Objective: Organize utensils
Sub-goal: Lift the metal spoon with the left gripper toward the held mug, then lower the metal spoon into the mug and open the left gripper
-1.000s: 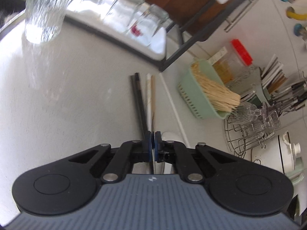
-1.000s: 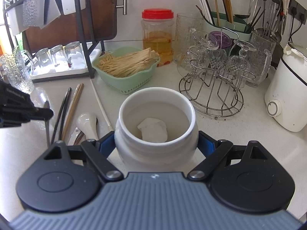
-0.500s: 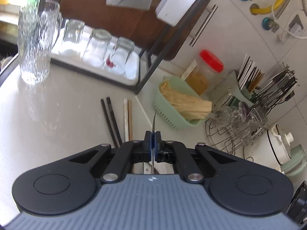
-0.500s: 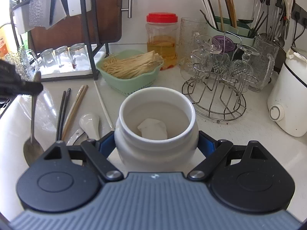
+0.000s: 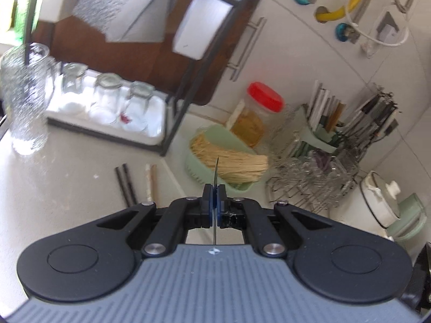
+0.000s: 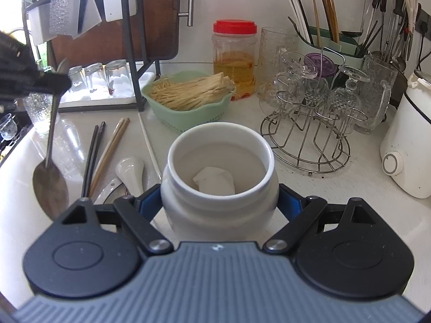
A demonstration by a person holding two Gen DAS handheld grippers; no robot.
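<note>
At the counter's left edge the left gripper is pinched tight on the handle of a metal spoon, which hangs bowl-down in the air above the counter. Further right, black chopsticks, wooden chopsticks, a white ceramic spoon and a single white chopstick lie flat on the counter, with a green basket of thin sticks behind them. At the counter's front middle the right gripper clamps both pads on the sides of a white ceramic jar, which stands upright, with a wire glass rack behind it to the right.
</note>
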